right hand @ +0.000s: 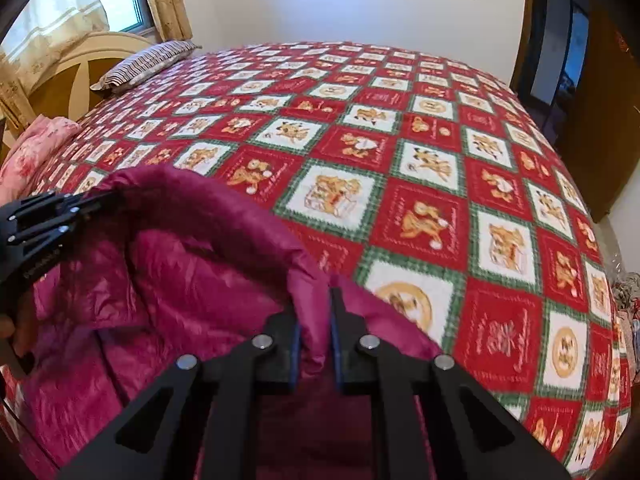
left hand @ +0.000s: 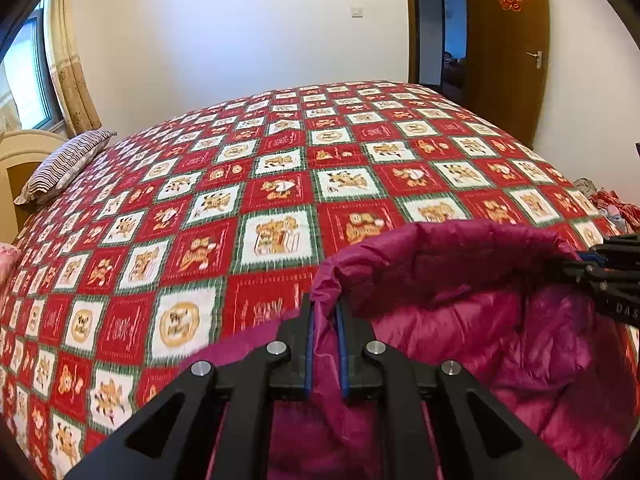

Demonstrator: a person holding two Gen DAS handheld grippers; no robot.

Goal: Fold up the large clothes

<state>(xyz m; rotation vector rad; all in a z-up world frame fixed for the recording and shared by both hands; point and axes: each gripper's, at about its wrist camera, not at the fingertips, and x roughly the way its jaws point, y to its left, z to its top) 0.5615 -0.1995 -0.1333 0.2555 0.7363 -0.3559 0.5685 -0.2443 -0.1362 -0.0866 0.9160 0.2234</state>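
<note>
Fingers of both grippers pinch the magenta jacket [left hand: 480,344], its lower part cut off.

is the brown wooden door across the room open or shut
Open. In the left wrist view the brown door is swung aside from its frame, and a dim room with a window shows through the doorway beside it.

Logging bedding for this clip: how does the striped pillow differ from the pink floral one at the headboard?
The striped pillow has thin dark stripes on pale cloth; the pink pillow is floral. The striped one lies farther off, toward the window; the pink one lies nearer the camera. Both lie at the head of the red checked bedspread.
</note>
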